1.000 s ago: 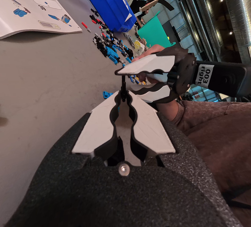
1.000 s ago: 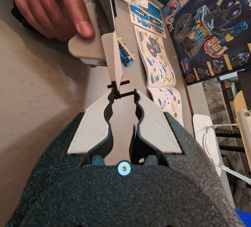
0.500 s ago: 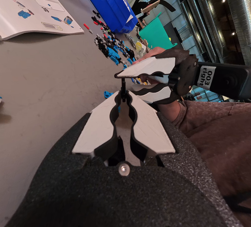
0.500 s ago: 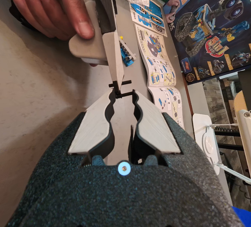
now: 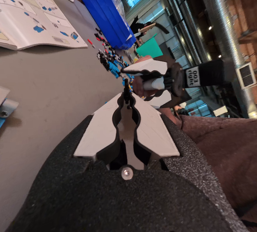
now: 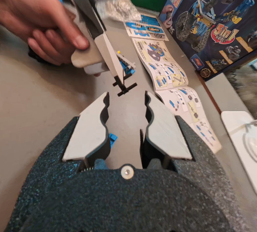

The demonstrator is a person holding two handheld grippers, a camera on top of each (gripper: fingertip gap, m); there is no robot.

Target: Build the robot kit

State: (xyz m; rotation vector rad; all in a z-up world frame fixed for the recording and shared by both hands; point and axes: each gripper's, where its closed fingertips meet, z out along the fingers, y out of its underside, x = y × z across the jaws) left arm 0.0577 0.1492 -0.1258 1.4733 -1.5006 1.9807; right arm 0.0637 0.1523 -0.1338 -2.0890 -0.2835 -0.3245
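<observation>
**Black cross piece held by my left claw, right claw spread before it**

My left gripper (image 5: 126, 97) is pressed together at the tips and it pinches a small black cross-shaped piece (image 5: 126, 89), which stands out beyond the fingertips. In the right wrist view I see this same black cross-shaped piece (image 6: 123, 84) hanging from the left gripper (image 6: 118, 77), above the grey table (image 6: 41, 93). My right gripper (image 6: 126, 94) is spread wide and holds nothing. The piece is just in front of its gap, near the tips but apart from both fingers.

Behind the piece lies a small blue and grey assembly (image 6: 125, 64) on the table, and beside it an open instruction booklet (image 6: 173, 80). A toy box (image 6: 215, 20) stands further right. In the left wrist view a heap of small loose parts (image 5: 111, 59) lies near a blue bin (image 5: 105, 12).
</observation>
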